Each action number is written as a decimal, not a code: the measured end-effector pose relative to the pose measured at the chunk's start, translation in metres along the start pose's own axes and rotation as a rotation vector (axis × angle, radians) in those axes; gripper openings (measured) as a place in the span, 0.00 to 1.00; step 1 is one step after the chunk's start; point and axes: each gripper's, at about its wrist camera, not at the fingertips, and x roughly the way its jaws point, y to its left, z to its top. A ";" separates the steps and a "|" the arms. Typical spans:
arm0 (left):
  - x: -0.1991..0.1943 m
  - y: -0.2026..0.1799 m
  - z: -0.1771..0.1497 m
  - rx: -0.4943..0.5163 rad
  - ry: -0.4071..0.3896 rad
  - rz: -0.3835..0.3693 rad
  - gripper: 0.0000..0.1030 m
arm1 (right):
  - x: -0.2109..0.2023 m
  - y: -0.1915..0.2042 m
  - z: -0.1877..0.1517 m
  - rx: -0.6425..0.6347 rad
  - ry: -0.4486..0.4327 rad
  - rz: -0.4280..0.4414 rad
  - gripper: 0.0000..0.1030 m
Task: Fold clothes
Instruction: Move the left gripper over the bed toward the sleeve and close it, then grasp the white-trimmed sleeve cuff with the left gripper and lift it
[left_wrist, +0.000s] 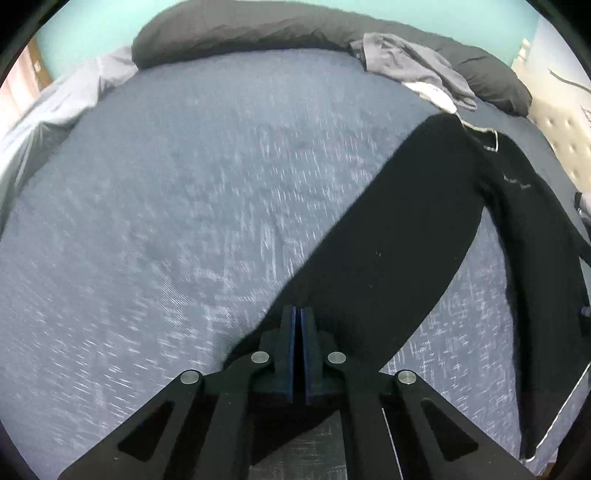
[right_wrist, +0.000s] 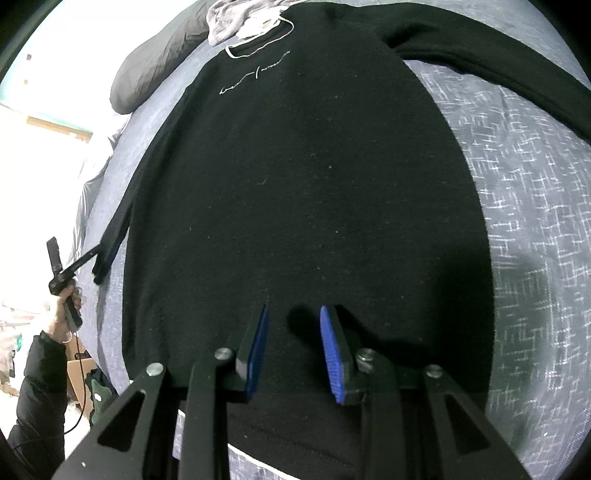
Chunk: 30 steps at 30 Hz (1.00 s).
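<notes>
**Left claw clamped on a sleeve, right claw parted over the hem**

Left gripper (left_wrist: 298, 314) has its two blue-lined fingers pressed together, and the cuff end of a long black sleeve (left_wrist: 388, 229) is pinched between them; the fabric runs from the fingertips up and to the right, stretched in a straight band. The claw points steeply down at the bed. In the right wrist view the same tool shows small at the left edge, held in a bare hand (right_wrist: 64, 302) with a dark padded jacket sleeve (right_wrist: 37, 387) behind it, the arm reaching up from below the mattress edge.

Right gripper (right_wrist: 293, 314) hangs tilted down over the lower part of the black sweater (right_wrist: 303, 177), its blue pads (right_wrist: 332, 354) standing apart with dark cloth showing in the gap. Whether the tips touch the fabric cannot be told; the pads press on nothing.

Spread flat on the blue-grey patterned bedsheet (left_wrist: 166, 221), the sweater lies with its hem nearest the right claw and its neckline farthest, a thin line of pale lettering across the chest. Its other sleeve angles away to the upper right.

Beyond the collar lies a crumpled grey garment (left_wrist: 413, 70), touching the neckline area, and behind that a long dark pillow (left_wrist: 236, 29) along the head of the bed, against a pale green wall.
</notes>
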 end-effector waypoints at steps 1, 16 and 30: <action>-0.005 0.002 0.005 -0.002 -0.011 0.014 0.03 | 0.000 0.000 -0.001 0.001 0.000 0.000 0.28; 0.029 0.040 0.046 -0.037 0.028 0.148 0.03 | 0.007 0.002 0.002 0.007 0.012 -0.005 0.28; -0.001 0.115 0.002 -0.339 -0.045 0.050 0.23 | 0.013 0.008 0.002 -0.008 0.019 0.005 0.28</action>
